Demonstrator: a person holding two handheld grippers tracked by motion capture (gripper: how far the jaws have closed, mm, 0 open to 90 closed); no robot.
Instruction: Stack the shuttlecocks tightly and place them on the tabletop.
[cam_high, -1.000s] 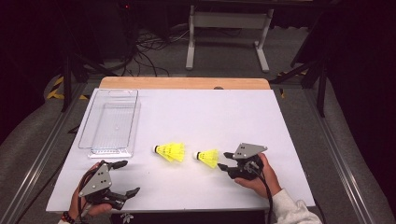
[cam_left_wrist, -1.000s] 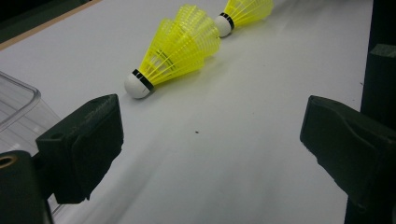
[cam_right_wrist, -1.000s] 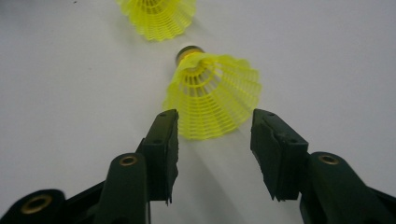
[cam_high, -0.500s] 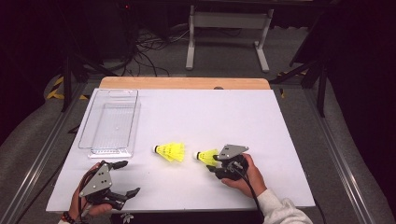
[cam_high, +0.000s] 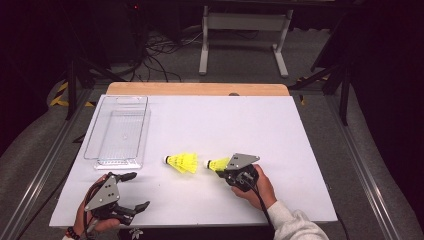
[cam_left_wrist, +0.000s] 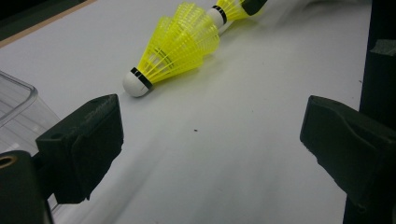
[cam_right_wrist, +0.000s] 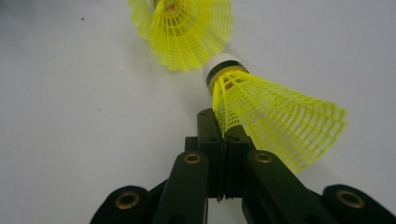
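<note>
In the right gripper view, the right gripper (cam_right_wrist: 224, 140) has just been closing, and its jaws are now pinched on the skirt edge of a yellow shuttlecock (cam_right_wrist: 275, 116), its white cork pointing away. The pinched bit of mesh is hidden between the pads. A second shuttlecock (cam_high: 182, 162) lies just beyond on the white table (cam_high: 300, 130). The left gripper (cam_high: 131, 191) rests with jaws apart, holding nothing. Farther left is a clear tray (cam_high: 120, 127).

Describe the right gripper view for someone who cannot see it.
Two black tongs are pinched shut on the mesh skirt edge of a yellow shuttlecock, which lies on a white table with its white cork tip pointing away. A second yellow shuttlecock lies just beyond it.
</note>
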